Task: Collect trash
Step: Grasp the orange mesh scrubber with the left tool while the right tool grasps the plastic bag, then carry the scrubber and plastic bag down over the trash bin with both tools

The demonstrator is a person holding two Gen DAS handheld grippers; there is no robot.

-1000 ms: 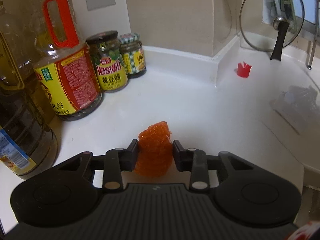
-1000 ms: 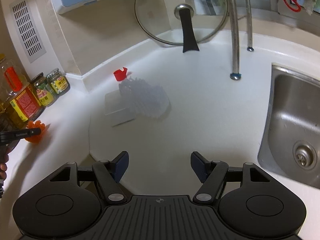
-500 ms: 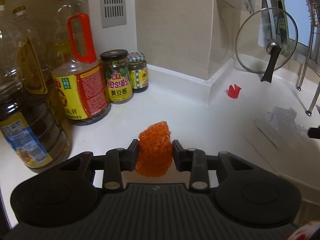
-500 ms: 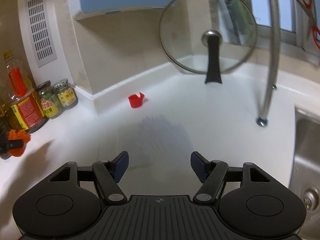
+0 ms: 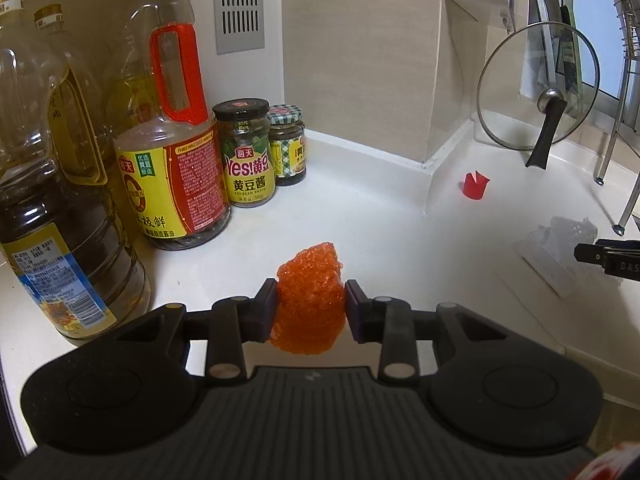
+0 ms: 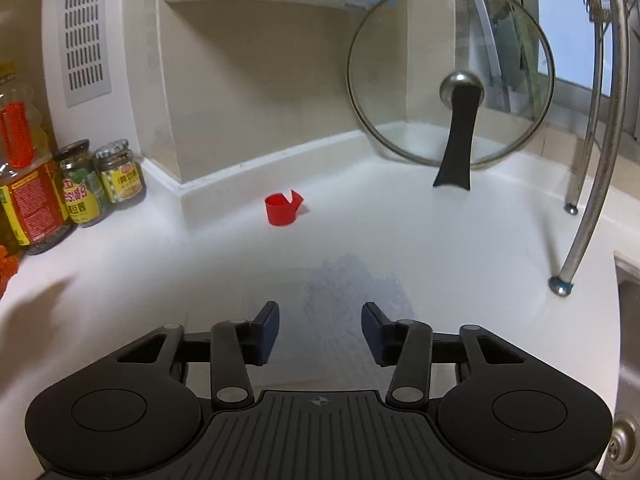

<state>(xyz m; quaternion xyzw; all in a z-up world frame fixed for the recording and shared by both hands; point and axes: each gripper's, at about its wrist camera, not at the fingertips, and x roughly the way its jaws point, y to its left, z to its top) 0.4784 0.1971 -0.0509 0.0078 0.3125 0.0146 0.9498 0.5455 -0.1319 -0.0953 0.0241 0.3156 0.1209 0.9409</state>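
Left wrist view, left to right: oil bottles (image 5: pixel 60 208) far left of the claw, red-handled soy sauce jug (image 5: pixel 176 168) next, then two jars (image 5: pixel 250 156) ahead-left against the wall. Left gripper (image 5: pixel 310 312) is level, raised off the white counter (image 5: pixel 380 216), clamped on a crumpled orange mesh wad (image 5: pixel 310 300); both pads touch its sides, and the wad pokes up above the fingertips. Ahead-right: red plastic cap (image 5: pixel 475 186), glass lid (image 5: pixel 538 92) leaning on the wall. Far right, clear plastic wrapper (image 5: pixel 560 244) flat on the counter, with the tip of the other claw above it.

Right wrist view: jars (image 6: pixel 100 178) far left, red plastic cap (image 6: pixel 282 208) ahead-left, glass lid (image 6: pixel 452 76) ahead-right, rack leg (image 6: pixel 588 184) and sink edge far right. Right gripper (image 6: pixel 320 334) is tilted down toward the counter, jaws spread wide, nothing between them. Clear plastic wrapper (image 6: pixel 352 284) lies just ahead of and between the fingertips, blurred; can't tell if there's contact.
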